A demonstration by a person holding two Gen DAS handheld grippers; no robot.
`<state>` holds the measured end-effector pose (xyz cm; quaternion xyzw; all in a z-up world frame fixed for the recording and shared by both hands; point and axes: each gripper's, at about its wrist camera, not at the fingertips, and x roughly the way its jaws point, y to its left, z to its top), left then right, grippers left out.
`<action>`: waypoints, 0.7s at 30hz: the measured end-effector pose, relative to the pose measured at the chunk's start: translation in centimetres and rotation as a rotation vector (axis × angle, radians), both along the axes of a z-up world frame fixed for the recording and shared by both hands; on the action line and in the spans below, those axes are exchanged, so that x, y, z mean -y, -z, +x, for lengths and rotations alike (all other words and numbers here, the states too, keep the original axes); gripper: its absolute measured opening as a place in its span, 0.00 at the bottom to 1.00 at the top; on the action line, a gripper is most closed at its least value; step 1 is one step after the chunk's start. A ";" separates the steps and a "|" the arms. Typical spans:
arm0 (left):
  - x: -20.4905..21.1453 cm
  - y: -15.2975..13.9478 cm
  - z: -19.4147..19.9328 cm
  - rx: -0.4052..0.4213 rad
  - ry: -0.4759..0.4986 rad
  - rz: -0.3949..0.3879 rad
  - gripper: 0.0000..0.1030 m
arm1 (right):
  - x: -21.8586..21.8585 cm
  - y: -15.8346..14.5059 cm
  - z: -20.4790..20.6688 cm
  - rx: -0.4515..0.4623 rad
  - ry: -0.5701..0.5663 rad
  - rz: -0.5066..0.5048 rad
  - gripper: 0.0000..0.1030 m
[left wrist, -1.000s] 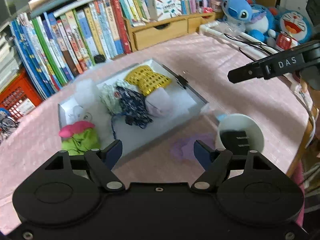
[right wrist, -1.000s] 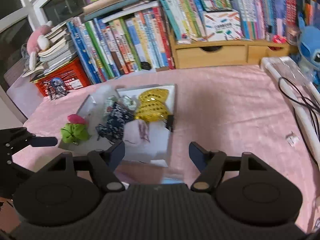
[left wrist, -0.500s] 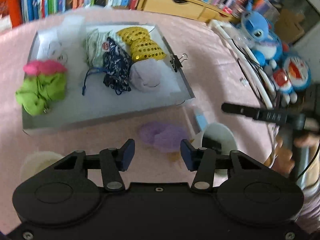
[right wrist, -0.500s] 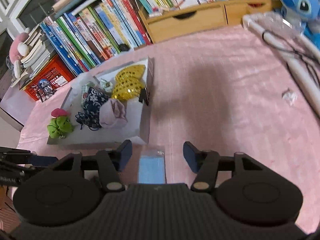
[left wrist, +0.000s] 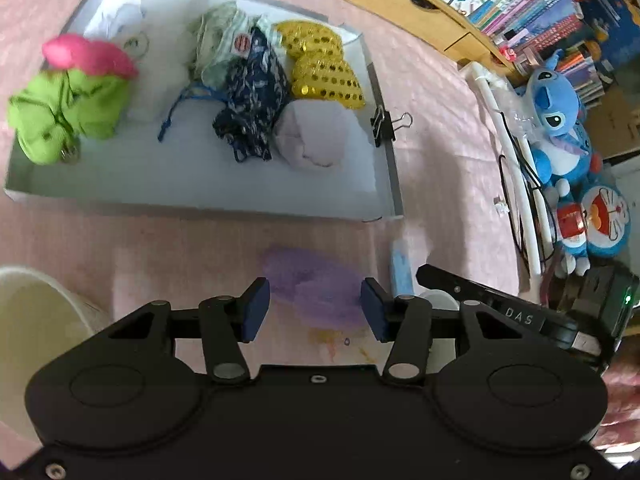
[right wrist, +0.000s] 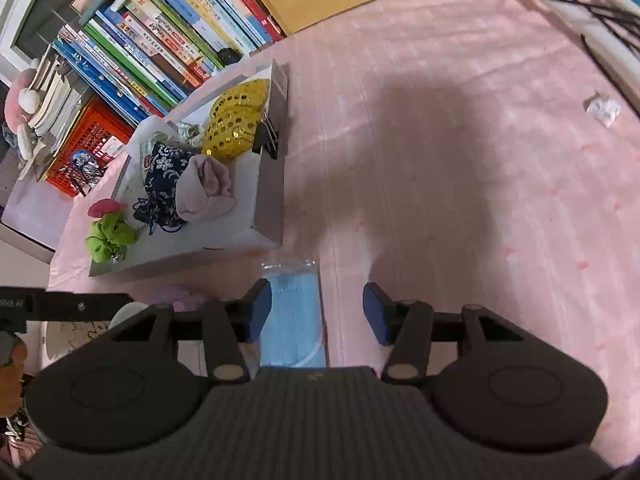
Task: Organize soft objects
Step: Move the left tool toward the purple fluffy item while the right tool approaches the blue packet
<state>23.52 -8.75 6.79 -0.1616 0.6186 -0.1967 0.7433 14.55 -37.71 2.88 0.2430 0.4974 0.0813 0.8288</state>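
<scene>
Right: bare pink tablecloth (right wrist: 460, 168), you pass freely. Left: grey tray (right wrist: 269, 204) wall with binder clip (right wrist: 269, 141) blocks you. Near: bagged blue mask (right wrist: 291, 312); white cup (left wrist: 28, 312) near-left.

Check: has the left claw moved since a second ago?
Yes. The left claw has come down and forward: it now straddles the purple soft item, and the white tray appears larger and nearer.

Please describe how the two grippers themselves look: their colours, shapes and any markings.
The left gripper has a smooth black body with two round discs, black link arms with silver pivots, and dark blue pads. The right gripper has the same shape, but its centre is ribbed dark grey. From the left camera, its side bears white letters "DAS" and a green light.
</scene>
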 end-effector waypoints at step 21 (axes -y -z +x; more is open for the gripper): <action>0.1 1.9 -0.3 -0.007 -0.147 -0.031 0.41 | -0.2 0.6 0.0 -0.002 -0.011 0.013 0.48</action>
